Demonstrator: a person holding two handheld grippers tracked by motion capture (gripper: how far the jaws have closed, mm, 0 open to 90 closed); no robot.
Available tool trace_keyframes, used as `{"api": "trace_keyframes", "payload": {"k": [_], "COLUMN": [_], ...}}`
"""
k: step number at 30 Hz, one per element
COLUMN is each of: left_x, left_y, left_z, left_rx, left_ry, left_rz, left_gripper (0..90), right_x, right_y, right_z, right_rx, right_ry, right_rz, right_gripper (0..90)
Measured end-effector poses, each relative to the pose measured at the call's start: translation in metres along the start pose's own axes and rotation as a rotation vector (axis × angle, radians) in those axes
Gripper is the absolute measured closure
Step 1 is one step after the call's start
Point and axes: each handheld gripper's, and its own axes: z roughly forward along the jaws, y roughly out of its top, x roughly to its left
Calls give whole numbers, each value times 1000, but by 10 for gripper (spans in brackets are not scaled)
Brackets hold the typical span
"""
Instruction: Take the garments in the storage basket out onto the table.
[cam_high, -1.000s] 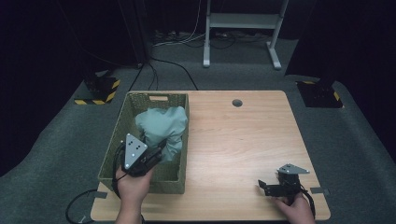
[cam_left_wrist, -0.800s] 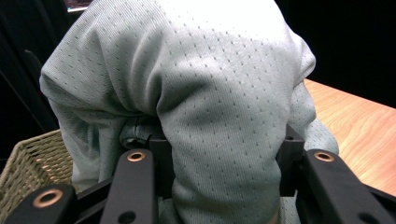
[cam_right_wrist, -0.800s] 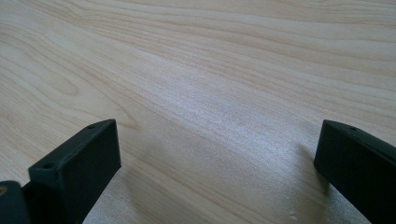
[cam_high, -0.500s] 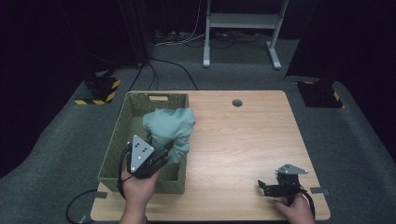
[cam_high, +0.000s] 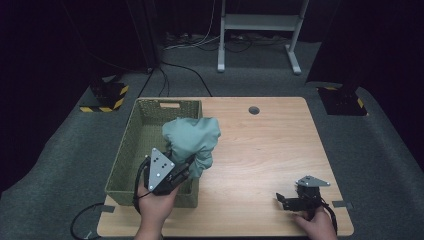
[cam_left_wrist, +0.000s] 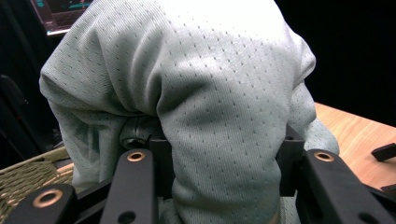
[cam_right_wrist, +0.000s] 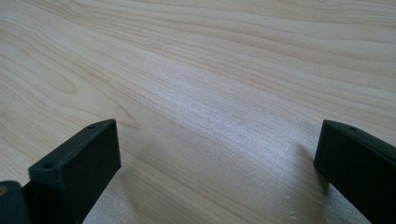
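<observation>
1. Surface (cam_high: 280, 150): light wood top, mostly bare on the right half, with a small round cable hole (cam_high: 254, 110) near the far edge. My guess is that the bare half is where the cloth gets laid out.
2. Woven basket (cam_high: 131, 150): olive green, sits on the left part of the surface with a handle slot in the far wall. It reads as the source bin for the cloth.
3. Pale green knit garment (cam_high: 192, 140): bunched and lifted above the basket's right wall, hanging in folds over toward the wood. Held high probably to clear the rim.
4. Left tool (cam_high: 176, 172): jaws clamped on a thick fold of the garment (cam_left_wrist: 210, 116), fabric packed between the pads, so the grip looks firm.
5. Right tool (cam_high: 286, 201): rests low at the near right corner, jaws spread wide (cam_right_wrist: 210, 154) with nothing but bare wood between them. Likely parked, waiting to take a second hold.
6. Room: dark, grey carpet floor (cam_high: 65, 150), cables, a white stand base (cam_high: 257, 30) behind, and yellow-black striped blocks (cam_high: 107, 97) on the floor.
</observation>
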Motion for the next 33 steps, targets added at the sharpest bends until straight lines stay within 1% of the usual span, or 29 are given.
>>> {"api": "trace_keyframes", "payload": {"k": [14, 17, 21, 26, 30, 33], "left_x": [-22, -25, -30, -36, -39, -42], "left_y": [7, 8, 10, 12, 13, 14], "left_z": [3, 5, 8, 12, 17, 20], "left_rx": [-34, -43, -51, -60, -61, -63], "left_ry": [-53, -68, -86, -111, -124, -135], "left_rz": [22, 13, 14, 18, 13, 18], "left_gripper": [555, 556, 556, 556, 556, 556], "right_x": [1, 1, 1, 1, 2, 3], "right_y": [0, 0, 0, 0, 0, 0], "right_z": [0, 1, 1, 0, 1, 1], "right_rx": [2, 4, 4, 1, 7, 10], "right_ry": [-7, -11, -11, -3, -17, -22], "right_rz": [-3, -8, -8, 5, -14, -16], "right_gripper": [0, 0, 0, 0, 0, 0]}}
